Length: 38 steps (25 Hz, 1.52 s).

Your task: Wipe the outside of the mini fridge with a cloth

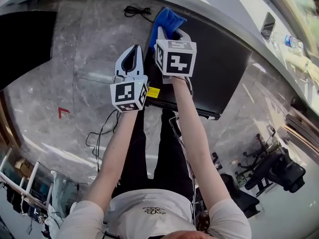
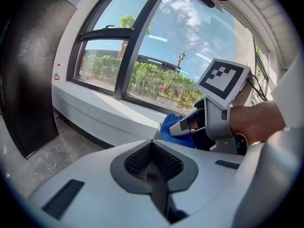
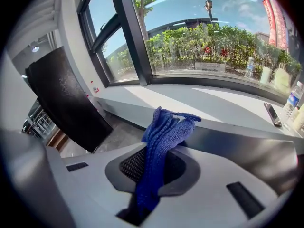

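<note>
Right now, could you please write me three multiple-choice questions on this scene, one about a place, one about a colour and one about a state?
1. Where is the cloth?
A. on the floor
B. in the right claw
C. on the window sill
2. What colour is the cloth?
A. red
B. white
C. blue
3. How does the left claw stand?
A. shut and empty
B. wide open
C. shut on a bottle
Answers: 1 B, the right gripper view shows it pinched between the jaws; 2 C, it is blue in every view; 3 A, its jaws meet with nothing between them.
</note>
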Tool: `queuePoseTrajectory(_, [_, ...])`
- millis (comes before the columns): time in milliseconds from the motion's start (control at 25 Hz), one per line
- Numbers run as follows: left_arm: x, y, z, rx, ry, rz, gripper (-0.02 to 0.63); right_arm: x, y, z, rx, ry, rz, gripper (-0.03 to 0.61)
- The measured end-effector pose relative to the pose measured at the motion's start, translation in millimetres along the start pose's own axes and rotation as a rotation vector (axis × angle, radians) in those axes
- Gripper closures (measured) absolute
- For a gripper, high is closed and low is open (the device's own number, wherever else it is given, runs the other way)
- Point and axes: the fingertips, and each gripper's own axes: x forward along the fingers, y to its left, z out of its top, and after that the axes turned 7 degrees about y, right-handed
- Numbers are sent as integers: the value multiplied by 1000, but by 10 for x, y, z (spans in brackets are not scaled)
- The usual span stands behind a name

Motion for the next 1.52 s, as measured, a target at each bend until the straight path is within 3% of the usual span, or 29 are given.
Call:
queuePoseTrajectory(200, [-13,-393,28,6,-9,-11,609,-151,-320,-153,40,7,21,507])
queuePoseTrajectory(520, [61,-1101,-194,33,12,-67,609,-414,-959,-457,70,4,-18,506])
queuePoseTrajectory(1200, [282,-2261,-421,145,66,-187,609,-1040,-2439,-1007,145,6,-171,506])
queuePoseTrajectory(1520, [285,-2483,-600,189,89,-218,609,-1304,-2930,-1244,136,17,-245,506])
